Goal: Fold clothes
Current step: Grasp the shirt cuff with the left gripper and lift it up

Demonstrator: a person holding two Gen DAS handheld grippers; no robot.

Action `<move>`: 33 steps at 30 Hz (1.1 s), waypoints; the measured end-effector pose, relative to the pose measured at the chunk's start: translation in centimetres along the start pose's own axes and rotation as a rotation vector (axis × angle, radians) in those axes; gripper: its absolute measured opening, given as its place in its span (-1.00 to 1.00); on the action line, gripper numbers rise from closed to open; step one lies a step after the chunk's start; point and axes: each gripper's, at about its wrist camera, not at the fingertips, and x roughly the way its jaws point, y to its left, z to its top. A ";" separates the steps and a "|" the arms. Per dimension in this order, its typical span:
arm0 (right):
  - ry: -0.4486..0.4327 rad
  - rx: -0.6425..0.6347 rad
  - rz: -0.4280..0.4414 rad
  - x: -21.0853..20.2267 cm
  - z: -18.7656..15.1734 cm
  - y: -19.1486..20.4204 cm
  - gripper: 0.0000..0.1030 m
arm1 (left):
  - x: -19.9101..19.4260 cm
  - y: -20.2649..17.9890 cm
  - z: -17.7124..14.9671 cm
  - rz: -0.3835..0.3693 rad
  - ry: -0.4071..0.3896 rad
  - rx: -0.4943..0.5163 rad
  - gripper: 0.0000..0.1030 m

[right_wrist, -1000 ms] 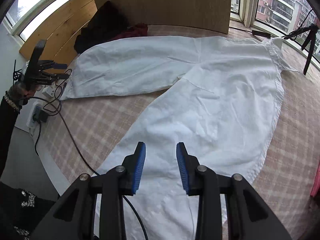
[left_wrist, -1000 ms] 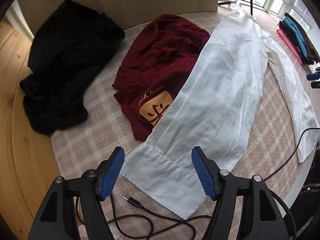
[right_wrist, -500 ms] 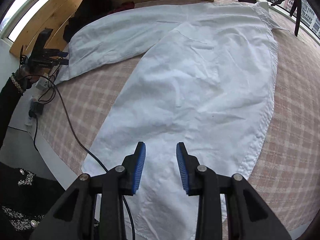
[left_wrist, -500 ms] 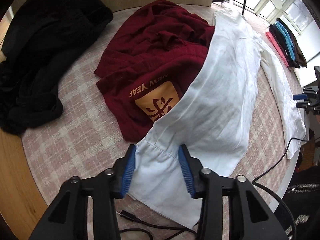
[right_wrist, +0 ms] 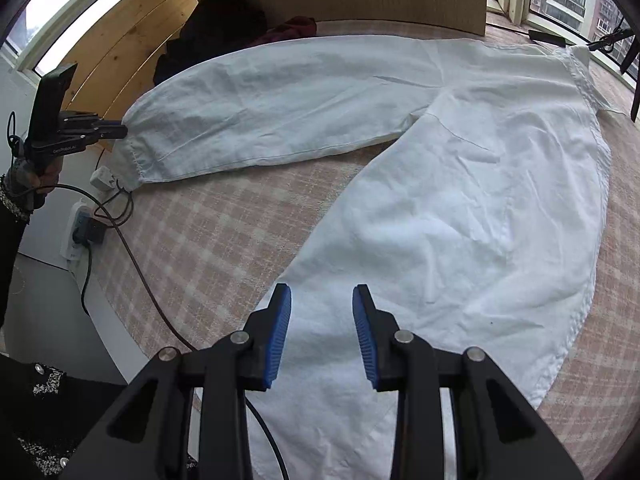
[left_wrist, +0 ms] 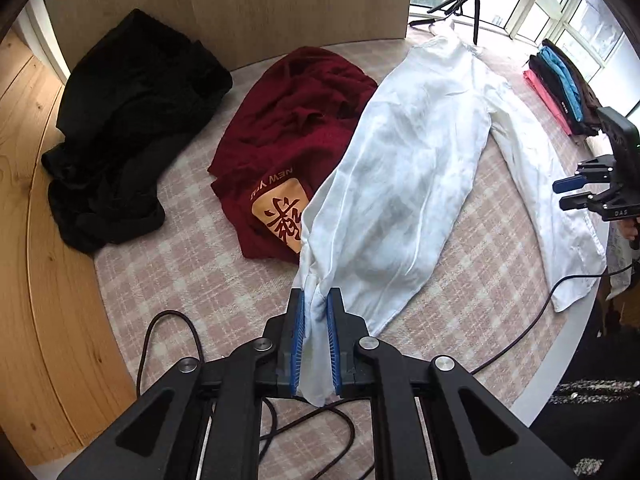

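Pinching white shirt (left_wrist: 404,184) cuff, left gripper (left_wrist: 315,320); right gripper (right_wrist: 322,312) gapes.

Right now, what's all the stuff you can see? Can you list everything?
shirt: one, white, spread flat on the checked cover, one sleeve stretched out to the side.
red top: one, dark red with an orange patch, crumpled beside the shirt's sleeve.
black clothes: one heap, black, at the cover's edge by the wood.
folded stack: one, pink, black, blue and brown, far corner.
cover: one, pink and cream check, under everything.
cables: a few, dark, near the cover's edge.
tripod: one, black, by the window.
left gripper: one, black with blue jaws, shut on the sleeve cuff.
right gripper: one, black with blue jaws, open over the shirt's hem.
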 end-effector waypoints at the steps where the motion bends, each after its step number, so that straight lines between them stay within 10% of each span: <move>1: 0.003 -0.009 -0.002 0.1 0.1 0.3 -0.38 | 0.6 0.3 0.4 0.016 0.010 0.013 -0.80; 9: 0.025 -0.006 -0.013 -0.2 -0.1 0.7 -0.38 | 5.2 3.0 2.1 -0.004 0.078 0.005 0.23; 16: 0.011 0.048 -0.012 -0.9 0.1 -1.2 -0.38 | 4.7 3.5 1.3 -0.066 0.081 -0.072 -0.76; 25: 0.080 -0.073 -0.026 2.1 -0.3 -0.2 -0.38 | -7.7 -1.5 2.3 -0.030 -0.171 -0.049 -0.81; 33: 0.181 -0.091 0.266 -0.9 -3.4 -1.4 -0.38 | -14.7 -14.3 6.5 0.035 -0.314 0.151 -0.81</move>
